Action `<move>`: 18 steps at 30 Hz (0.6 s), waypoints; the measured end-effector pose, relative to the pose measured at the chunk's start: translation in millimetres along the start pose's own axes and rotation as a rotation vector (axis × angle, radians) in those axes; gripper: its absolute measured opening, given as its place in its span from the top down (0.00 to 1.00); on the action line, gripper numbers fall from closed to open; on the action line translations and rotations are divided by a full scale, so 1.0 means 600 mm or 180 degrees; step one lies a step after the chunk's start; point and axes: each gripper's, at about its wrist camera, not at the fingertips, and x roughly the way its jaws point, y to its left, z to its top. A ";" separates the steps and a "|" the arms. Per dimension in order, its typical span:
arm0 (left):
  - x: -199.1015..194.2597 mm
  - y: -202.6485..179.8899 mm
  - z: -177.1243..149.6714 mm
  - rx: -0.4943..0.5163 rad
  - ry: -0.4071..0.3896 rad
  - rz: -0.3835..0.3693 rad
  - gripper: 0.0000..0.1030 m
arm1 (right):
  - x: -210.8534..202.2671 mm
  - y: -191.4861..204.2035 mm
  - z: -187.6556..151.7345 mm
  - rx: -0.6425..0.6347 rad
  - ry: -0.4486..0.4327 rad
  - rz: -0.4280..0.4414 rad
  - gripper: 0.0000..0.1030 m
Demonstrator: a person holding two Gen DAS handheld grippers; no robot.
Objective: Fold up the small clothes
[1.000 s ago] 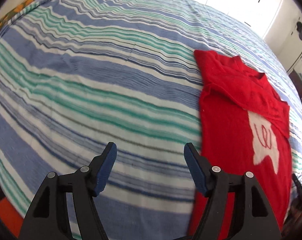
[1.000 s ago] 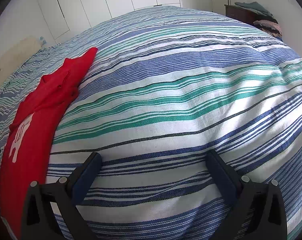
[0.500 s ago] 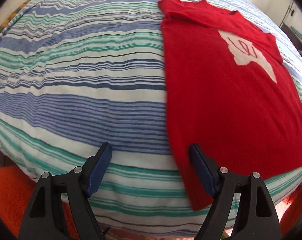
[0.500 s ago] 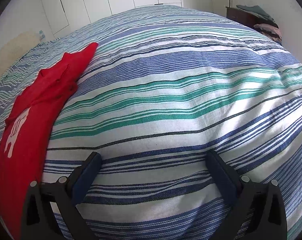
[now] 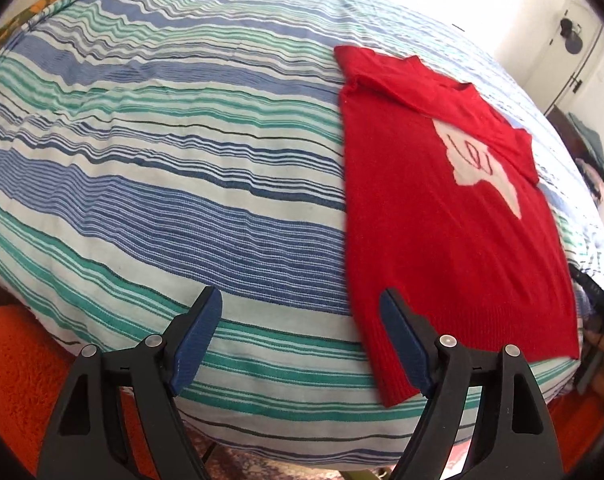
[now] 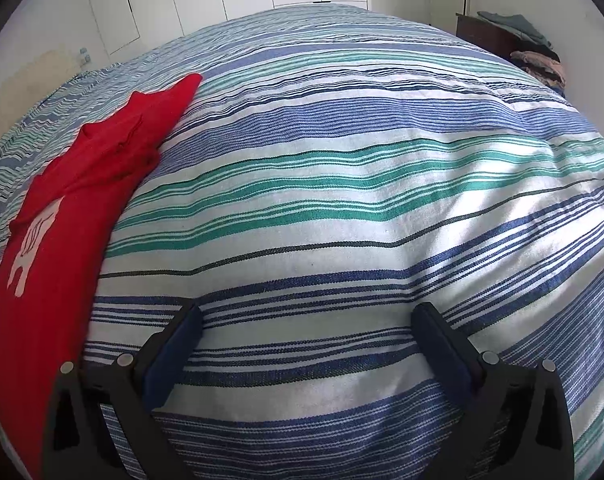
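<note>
The left gripper (image 5: 301, 320) enters its own wrist view from six o'clock, jaws spread wide with nothing between them. Its blue-padded fingers (image 5: 196, 338) point up toward twelve o'clock, one tip near seven o'clock, the other near five. The right gripper (image 6: 307, 330) also rises from six o'clock in its view, jaws parted even wider and empty, the dark blue pads (image 6: 441, 350) angling outward toward eleven and one o'clock. Black finger frames with silver pivot pins fill both lower edges.
</note>
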 end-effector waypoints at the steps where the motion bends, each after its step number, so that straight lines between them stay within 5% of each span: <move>1: 0.002 0.003 0.000 -0.0033 0.0007 -0.0002 0.20 | -0.003 -0.001 -0.003 -0.0007 -0.0014 -0.0001 0.00; 7: -0.013 0.023 -0.005 -0.0189 -0.0012 -0.0152 0.20 | -0.014 0.000 -0.015 -0.0037 -0.0042 -0.0021 0.00; 11: -0.016 0.015 -0.012 -0.0171 0.0140 -0.0478 0.21 | -0.037 -0.001 0.005 0.0021 0.0154 0.0121 0.06; 15: 0.004 -0.022 -0.029 0.0041 0.0437 -0.0744 0.21 | -0.115 0.024 0.005 0.0099 0.0360 0.1084 0.14; 18: 0.014 -0.051 -0.036 0.0280 0.0515 -0.0648 0.23 | -0.155 0.067 -0.025 -0.0018 0.0754 0.1672 0.14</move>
